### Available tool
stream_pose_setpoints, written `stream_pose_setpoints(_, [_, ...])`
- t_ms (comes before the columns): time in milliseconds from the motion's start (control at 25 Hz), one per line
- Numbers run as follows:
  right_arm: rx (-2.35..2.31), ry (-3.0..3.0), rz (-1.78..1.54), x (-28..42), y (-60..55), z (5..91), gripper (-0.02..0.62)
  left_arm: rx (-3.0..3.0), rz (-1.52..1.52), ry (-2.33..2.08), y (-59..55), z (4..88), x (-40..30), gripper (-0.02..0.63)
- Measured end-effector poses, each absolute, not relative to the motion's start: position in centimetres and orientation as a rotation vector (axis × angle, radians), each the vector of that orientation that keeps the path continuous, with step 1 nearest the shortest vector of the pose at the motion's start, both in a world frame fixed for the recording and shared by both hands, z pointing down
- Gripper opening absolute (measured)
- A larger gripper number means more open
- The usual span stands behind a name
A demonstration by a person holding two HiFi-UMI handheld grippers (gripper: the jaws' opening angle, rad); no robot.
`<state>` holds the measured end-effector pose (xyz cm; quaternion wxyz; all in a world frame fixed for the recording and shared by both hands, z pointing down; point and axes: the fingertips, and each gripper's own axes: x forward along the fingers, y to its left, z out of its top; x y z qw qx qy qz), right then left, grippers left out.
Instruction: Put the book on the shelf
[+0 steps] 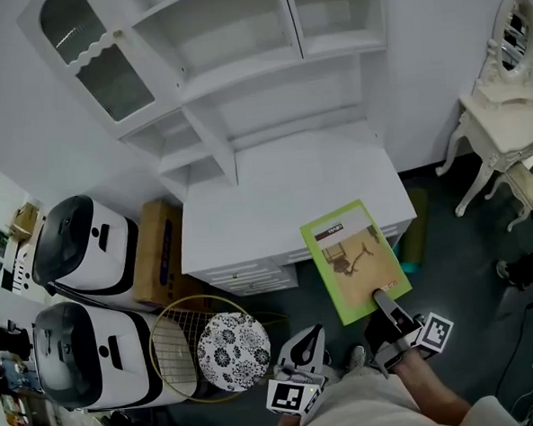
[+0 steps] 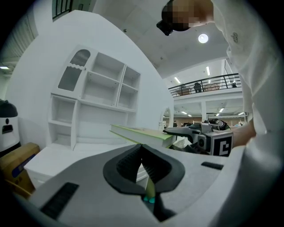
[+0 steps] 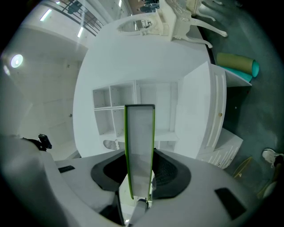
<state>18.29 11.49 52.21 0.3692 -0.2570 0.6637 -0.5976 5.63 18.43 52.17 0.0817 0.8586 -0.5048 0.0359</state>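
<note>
Right gripper (image 1: 384, 301): fingers clamped on the near edge of the flat green-covered paper book (image 1: 355, 258). The book is held level over the near right corner of the white table (image 1: 248, 209).

Left gripper (image 1: 304, 349): fingers closed, empty, near left of the book.

Right gripper view shows the white page edge between the fingers; head view shows only the cover.

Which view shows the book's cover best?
The head view: the book faces up there, whole green-bordered cover visible, held at its near edge by the right gripper. The left gripper view shows it side-on; the right gripper view shows only its page edge between the jaws.
</note>
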Motion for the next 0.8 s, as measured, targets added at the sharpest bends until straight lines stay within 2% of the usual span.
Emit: stream_pose_setpoints(800, [-0.686, 1.677, -1.509, 9.5, 4.0, 51.2, 0.155, 2.656, 0.099, -1.432, 9.2, 51.0, -3.1, 0.003])
